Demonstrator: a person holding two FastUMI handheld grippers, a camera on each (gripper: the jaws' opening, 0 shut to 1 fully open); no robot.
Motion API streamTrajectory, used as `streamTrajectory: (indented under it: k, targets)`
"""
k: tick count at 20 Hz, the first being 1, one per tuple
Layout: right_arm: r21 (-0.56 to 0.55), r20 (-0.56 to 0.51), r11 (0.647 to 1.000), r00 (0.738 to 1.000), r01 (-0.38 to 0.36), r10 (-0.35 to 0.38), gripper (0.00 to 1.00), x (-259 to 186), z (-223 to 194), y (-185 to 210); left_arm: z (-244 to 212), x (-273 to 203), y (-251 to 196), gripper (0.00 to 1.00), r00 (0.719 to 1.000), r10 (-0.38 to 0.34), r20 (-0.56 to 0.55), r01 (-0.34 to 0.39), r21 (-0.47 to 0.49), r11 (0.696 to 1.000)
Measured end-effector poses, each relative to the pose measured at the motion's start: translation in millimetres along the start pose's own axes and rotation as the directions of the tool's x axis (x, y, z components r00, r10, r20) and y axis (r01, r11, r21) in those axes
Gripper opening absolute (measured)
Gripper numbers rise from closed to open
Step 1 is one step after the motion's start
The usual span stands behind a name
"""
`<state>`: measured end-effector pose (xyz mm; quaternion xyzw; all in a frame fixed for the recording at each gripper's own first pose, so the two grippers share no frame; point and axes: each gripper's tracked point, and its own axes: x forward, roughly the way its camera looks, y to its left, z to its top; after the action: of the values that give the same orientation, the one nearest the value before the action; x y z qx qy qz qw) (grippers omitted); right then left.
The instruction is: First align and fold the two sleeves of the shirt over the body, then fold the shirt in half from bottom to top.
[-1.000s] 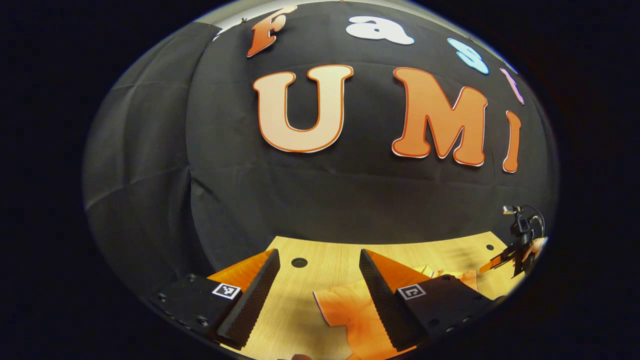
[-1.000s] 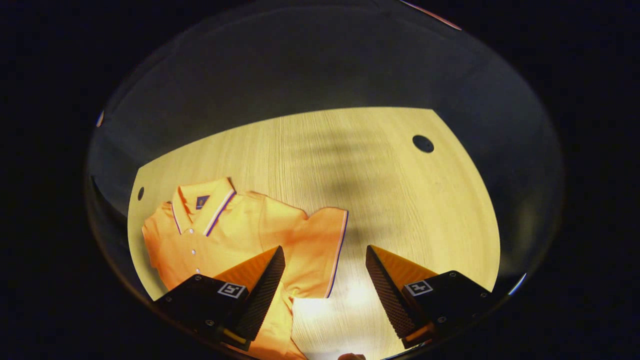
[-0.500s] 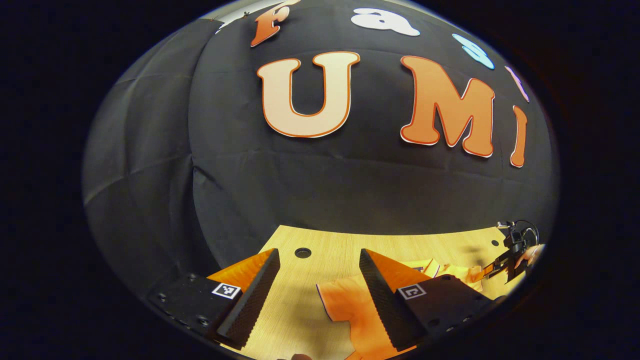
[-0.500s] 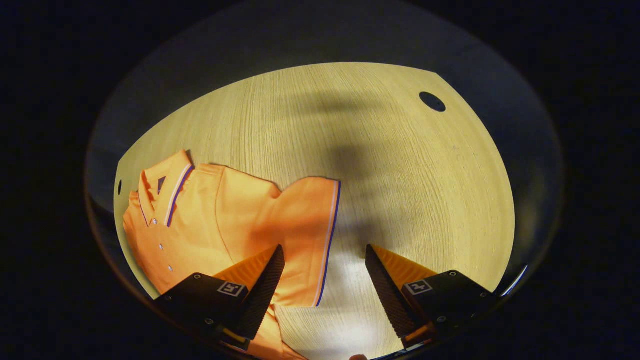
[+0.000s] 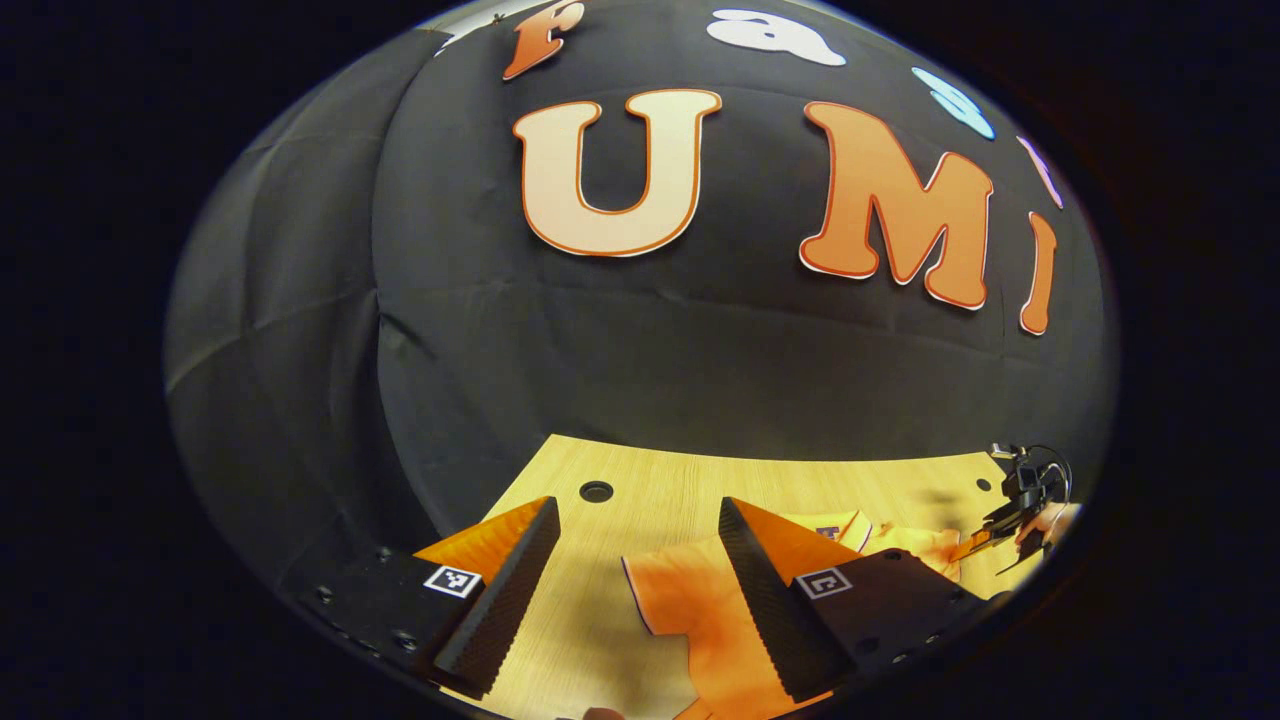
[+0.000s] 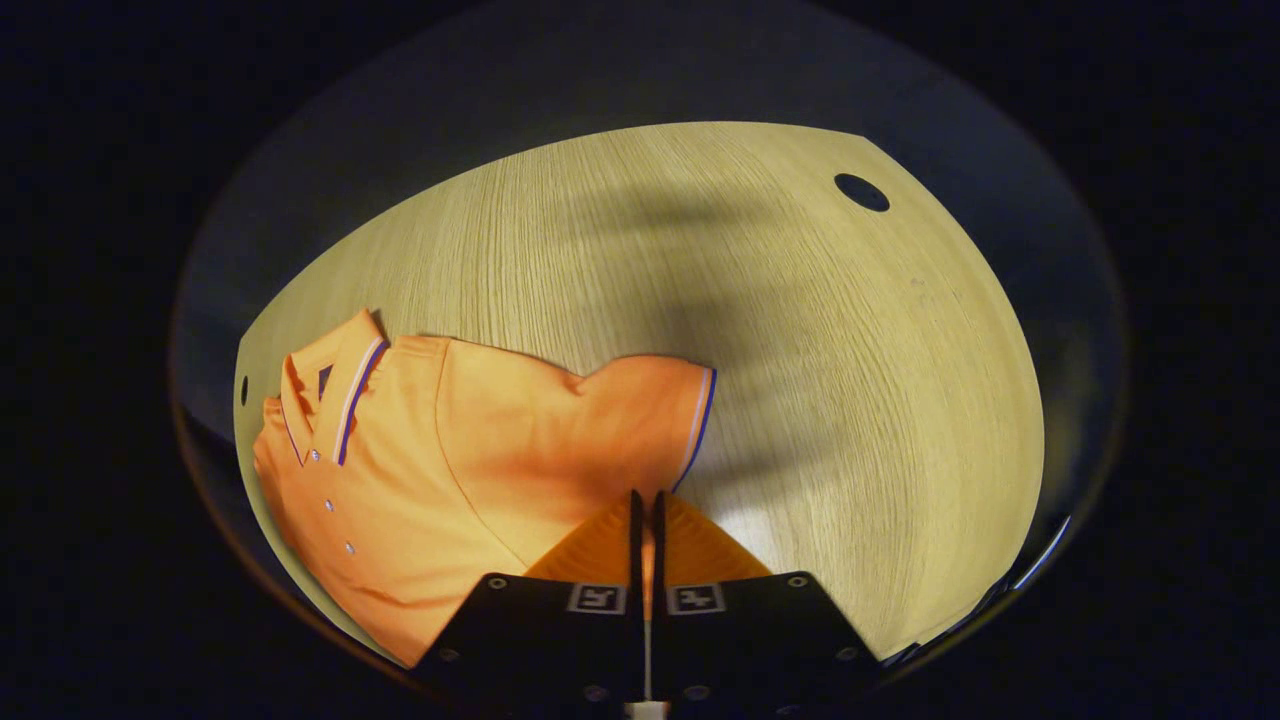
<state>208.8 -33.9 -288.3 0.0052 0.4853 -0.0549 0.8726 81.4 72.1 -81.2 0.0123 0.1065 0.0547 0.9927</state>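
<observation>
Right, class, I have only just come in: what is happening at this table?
A person holding a gripper in each hand is folding an orange polo shirt that lies on a wooden table. The right gripper is closed, with a sliver of orange cloth between its fingers, at the sleeve near its striped cuff. The left gripper is open above the table beside the shirt's other sleeve. Neither sleeve lies over the body yet.

A light wooden tabletop with fine straight grain (image 6: 800, 330) is seen under warm light, crossed by soft shadows. Small round dark holes (image 6: 861, 192) are set near its corners. Behind it, a creased black cloth wall (image 5: 300, 330) is hung, possibly in several panels.
</observation>
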Motion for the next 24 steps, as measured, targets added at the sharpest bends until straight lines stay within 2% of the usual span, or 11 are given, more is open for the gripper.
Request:
streamTrajectory:
  k: [1,4,11,19,20,21,24]
  targets:
    - [-0.007,0.002,1.0,1.0,-0.001,0.001,0.0,-0.6,-0.6,-0.3,3.4,-0.4,2.1,0.98,1.0,0.003,0.007,-0.003,0.006,1.0]
    - [-0.003,0.04,1.0,0.999,-0.001,0.002,0.0,-10.9,7.0,2.1,6.0,-5.1,7.1,0.98,1.0,0.006,0.015,-0.006,0.009,1.0]
    - [-0.08,0.129,0.997,0.992,-0.003,0.014,0.0,-58.1,21.0,22.0,9.1,-13.6,17.2,0.98,0.999,-0.012,0.03,0.012,-0.006,1.0]
    - [-0.158,0.223,0.987,0.972,-0.036,0.072,0.0,-114.7,16.8,87.8,12.7,-24.1,46.4,0.98,0.998,-0.036,0.047,0.037,-0.02,0.999]
    - [-0.168,0.228,0.985,0.971,-0.037,0.076,0.06,-117.8,13.9,96.0,13.4,-25.7,51.4,0.98,0.998,-0.035,0.047,0.036,-0.022,0.999]
    - [-0.18,0.235,0.983,0.969,-0.034,0.077,0.0,-119.6,12.9,103.6,12.6,-25.7,56.5,0.98,0.998,-0.035,0.047,0.036,-0.022,0.999]
    - [-0.232,0.248,0.972,0.964,-0.034,0.093,0.0,-124.6,4.3,131.4,9.7,-27.0,74.5,0.98,0.999,-0.025,0.044,0.026,-0.026,0.999]
